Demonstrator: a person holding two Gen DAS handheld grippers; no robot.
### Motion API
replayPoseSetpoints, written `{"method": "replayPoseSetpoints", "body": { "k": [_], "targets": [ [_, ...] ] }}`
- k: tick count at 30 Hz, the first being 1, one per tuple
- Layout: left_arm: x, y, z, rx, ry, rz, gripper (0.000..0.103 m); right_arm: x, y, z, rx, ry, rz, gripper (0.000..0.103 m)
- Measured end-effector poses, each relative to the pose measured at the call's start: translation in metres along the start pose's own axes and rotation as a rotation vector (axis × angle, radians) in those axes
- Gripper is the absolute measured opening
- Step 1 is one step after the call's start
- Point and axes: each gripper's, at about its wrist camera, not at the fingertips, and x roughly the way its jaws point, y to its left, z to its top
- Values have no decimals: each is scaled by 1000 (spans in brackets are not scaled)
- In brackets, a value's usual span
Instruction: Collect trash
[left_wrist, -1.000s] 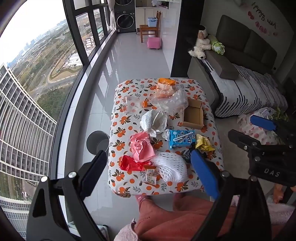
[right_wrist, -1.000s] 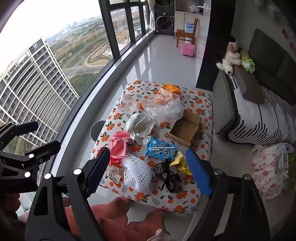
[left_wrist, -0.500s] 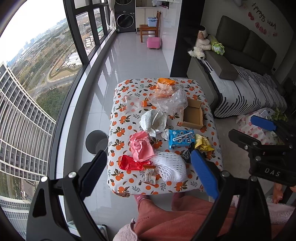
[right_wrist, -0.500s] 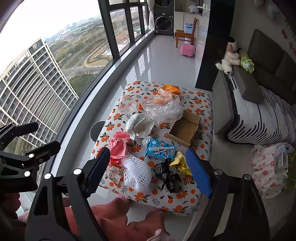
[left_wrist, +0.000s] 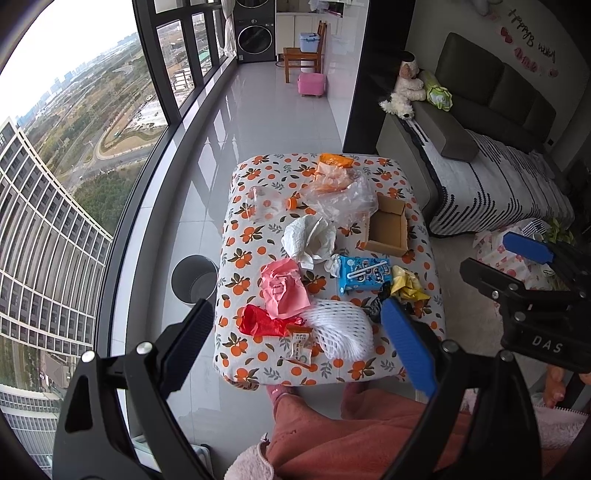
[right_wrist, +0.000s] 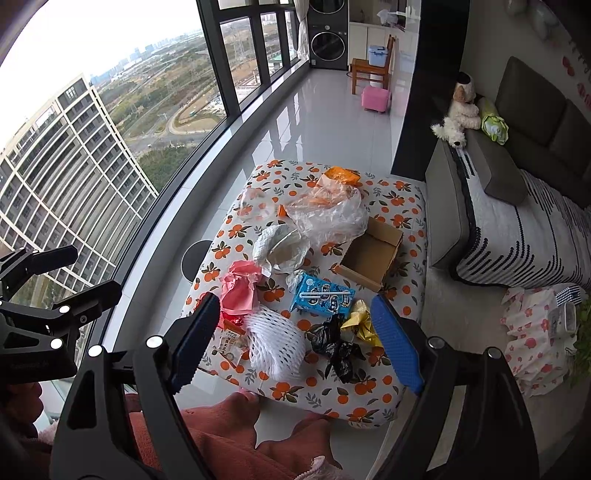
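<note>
You stand in a glazed balcony room high above a city, with a low desk (left_wrist: 413, 177) draped in an orange-print cloth below you and a grey bin (left_wrist: 194, 278) on the tiled floor just beside its window side.

Your left gripper (left_wrist: 297, 343) hangs above the near edge of the desk with its jaws wide apart and nothing between them. Seen between those jaws lie a white foam net (left_wrist: 341, 330), a red plastic scrap (left_wrist: 258, 321) and a small printed packet (left_wrist: 301, 345). Just beyond them sit a pink crumpled bag (left_wrist: 282, 288) and a blue drink carton (left_wrist: 364, 273), with a yellow wrapper (left_wrist: 406, 286) touching the carton toward the blue jaw. Farther out lie crumpled white paper (left_wrist: 310, 236), an open cardboard box (left_wrist: 388, 229), a clear plastic bag (left_wrist: 343, 199) and an orange wrapper (left_wrist: 334, 160) at the far end.

Your right gripper (right_wrist: 291, 343) also hovers over the near edge, jaws spread wide and holding nothing. Between them you see the foam net (right_wrist: 275, 341) and a black plastic bag (right_wrist: 334, 345), which lies against the yellow wrapper (right_wrist: 360, 325); the carton (right_wrist: 323, 297) is just past these. The bin (right_wrist: 194, 258) shows beyond the dark jaw, partly hidden by the desk (right_wrist: 406, 195).

A striped bed (left_wrist: 498, 192) with a plush dog (left_wrist: 406, 90) lies well off toward the blue jaw's side.
</note>
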Motion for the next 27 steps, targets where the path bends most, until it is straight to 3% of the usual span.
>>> {"method": "replayPoseSetpoints", "body": {
  "k": [27],
  "targets": [
    [2,4,-4,-4,3,-5,92,2,1,-2,5,1,1,81]
  ]
}}
